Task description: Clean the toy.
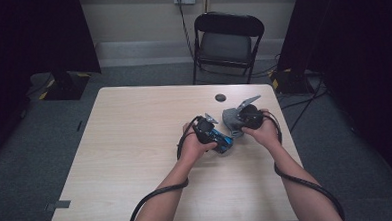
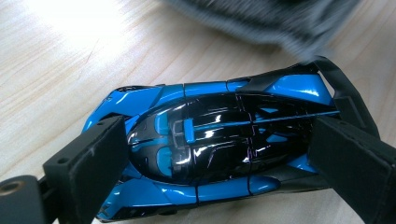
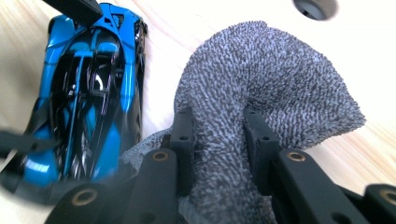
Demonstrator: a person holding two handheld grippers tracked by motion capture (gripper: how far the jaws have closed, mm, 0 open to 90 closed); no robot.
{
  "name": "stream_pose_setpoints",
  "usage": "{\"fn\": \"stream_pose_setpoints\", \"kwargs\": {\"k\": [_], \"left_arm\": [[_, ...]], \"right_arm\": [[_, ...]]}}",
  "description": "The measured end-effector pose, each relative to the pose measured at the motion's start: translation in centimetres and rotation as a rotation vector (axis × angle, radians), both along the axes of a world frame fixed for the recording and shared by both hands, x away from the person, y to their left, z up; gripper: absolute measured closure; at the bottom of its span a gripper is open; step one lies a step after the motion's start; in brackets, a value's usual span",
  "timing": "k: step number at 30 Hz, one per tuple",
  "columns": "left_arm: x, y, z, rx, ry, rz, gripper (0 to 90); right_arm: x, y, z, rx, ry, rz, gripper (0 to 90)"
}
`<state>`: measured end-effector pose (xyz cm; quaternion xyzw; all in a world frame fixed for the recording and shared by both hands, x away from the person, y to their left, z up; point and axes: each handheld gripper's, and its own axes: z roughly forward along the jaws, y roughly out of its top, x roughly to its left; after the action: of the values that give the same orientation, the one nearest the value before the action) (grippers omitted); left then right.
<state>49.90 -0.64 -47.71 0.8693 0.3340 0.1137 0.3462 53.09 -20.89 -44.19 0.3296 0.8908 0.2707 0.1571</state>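
High view: toy car sits on the table right of centre, at about 4 o'clock from the table's middle, held by the left claw. Grey cloth hangs bunched in the right claw, just beside the car at its 1 o'clock. Small dark round hole in the table at 12 o'clock from the cloth.

Left gripper view: left claw is clamped on the car end to end, one pad at the nose, the other at the tail. Car rests wheels-down, roof up, glossy blue and black. Cloth is blurred at the top edge, near the car and not touching it as far as I can tell.

Right gripper view: right claw is pinched tight on a fold of the cloth; car lies at 9 o'clock from it.

Progress, as I judge it: both grasps are done, car steadied, cloth brought alongside. Wiping of the bodywork looks not yet begun; cloth has no visible contact with the roof. That stroke is what is left.

Orientation: in the high view the car's long axis runs from 10 o'clock to 4 o'clock. Which end leads I cannot tell there; in the left gripper view the narrower nose points to 9 o'clock.
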Motion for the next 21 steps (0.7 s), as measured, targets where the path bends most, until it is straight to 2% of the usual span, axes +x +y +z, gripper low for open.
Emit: {"fn": "stream_pose_setpoints", "kwargs": {"k": [2, 4, 6, 10, 13, 15, 18, 21], "left_arm": [[0.0, 0.0, 0.0, 0.0, 0.001, -0.001, 4.9], [0.0, 0.0, 0.0, 0.003, 0.003, -0.001, 4.9], [0.0, 0.0, 0.0, 0.0, 0.0, -0.005, 4.8], [0.0, 0.0, 0.0, -0.001, 0.0, -0.005, 4.7], [0.0, 0.1, -0.1, -0.009, -0.002, -0.005, 4.7], [0.0, 0.1, -0.1, -0.011, -0.004, -0.004, 4.7], [0.0, 0.1, -0.1, -0.008, -0.003, -0.005, 4.7], [0.0, 0.1, -0.1, -0.012, -0.004, -0.006, 4.7]], "right_arm": [[0.4, 0.8, -0.6, -0.001, 0.007, 0.018, 67.0], [0.6, 1.5, -1.2, -0.02, 0.02, 0.016, 59.8], [0.7, 1.6, -1.6, 0.0, 0.034, -0.016, 50.0], [1.0, 0.9, -1.4, 0.05, 0.044, -0.1, 40.5], [1.2, 0.1, -1.0, 0.108, 0.049, -0.163, 38.5], [1.4, -0.3, -0.8, 0.12, 0.04, -0.209, 39.4], [1.7, -0.6, -0.8, 0.148, 0.05, -0.258, 39.4], [1.9, -0.2, -1.2, 0.199, 0.072, -0.257, 40.3]]}}
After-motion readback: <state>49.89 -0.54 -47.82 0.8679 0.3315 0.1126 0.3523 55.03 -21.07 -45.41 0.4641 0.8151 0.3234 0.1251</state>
